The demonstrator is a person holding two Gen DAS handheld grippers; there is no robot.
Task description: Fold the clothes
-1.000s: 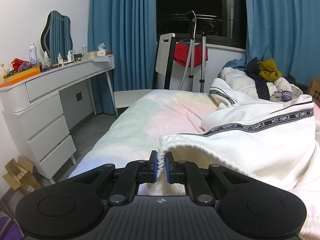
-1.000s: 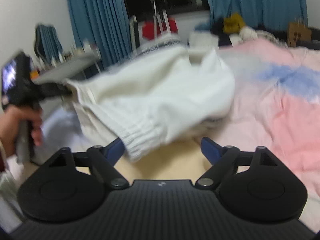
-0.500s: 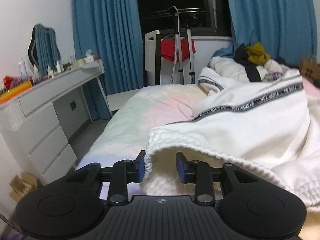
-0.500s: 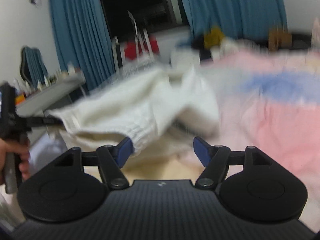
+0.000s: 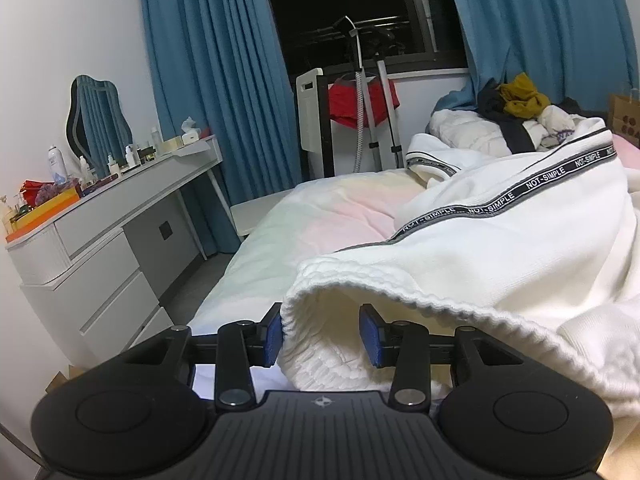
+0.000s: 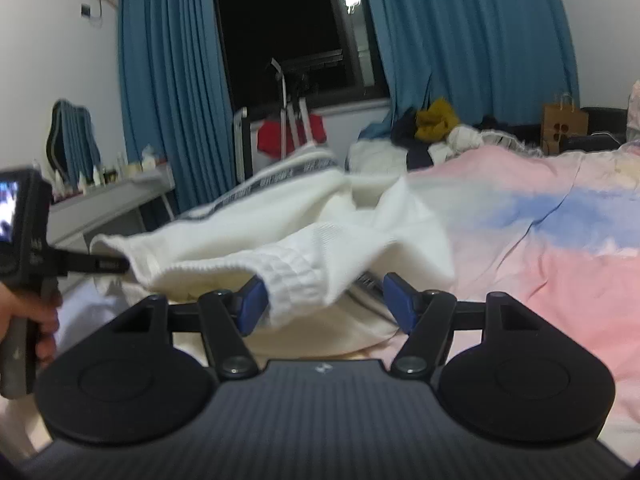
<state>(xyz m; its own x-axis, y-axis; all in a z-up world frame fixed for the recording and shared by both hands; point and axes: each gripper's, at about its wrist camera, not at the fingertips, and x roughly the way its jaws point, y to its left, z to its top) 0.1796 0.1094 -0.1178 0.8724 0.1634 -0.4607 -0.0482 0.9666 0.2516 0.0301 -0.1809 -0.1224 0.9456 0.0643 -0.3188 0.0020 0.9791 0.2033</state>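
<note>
White sweatshirt is lying bunched on the pastel bed cover, its ribbed hem sagging over the left gripper. Left jaws are standing well apart, the left pad touching the rib edge but pinching nothing. Right gripper is also gaping wide, a ribbed cuff drooping between its jaws against the left pad, not clamped. Neither tong is gripping cloth, so fabric is only resting on them. Whether this is a release or a re-grab is not decidable from here. Risks: with no grip the draped hem is likely sliding off and collapsing any fold line; a close here could be catching two layers of the open hem or just the rib lip, which would be stretching and slipping. Knit looks thick, soft, floppy, waffle-ribbed at hem and cuff; black woven tape lettered NOT-SIMPLE is running along a seam. Bed cover is smooth, slightly rumpled. Unfolded clothes pile is sitting at the far end
</note>
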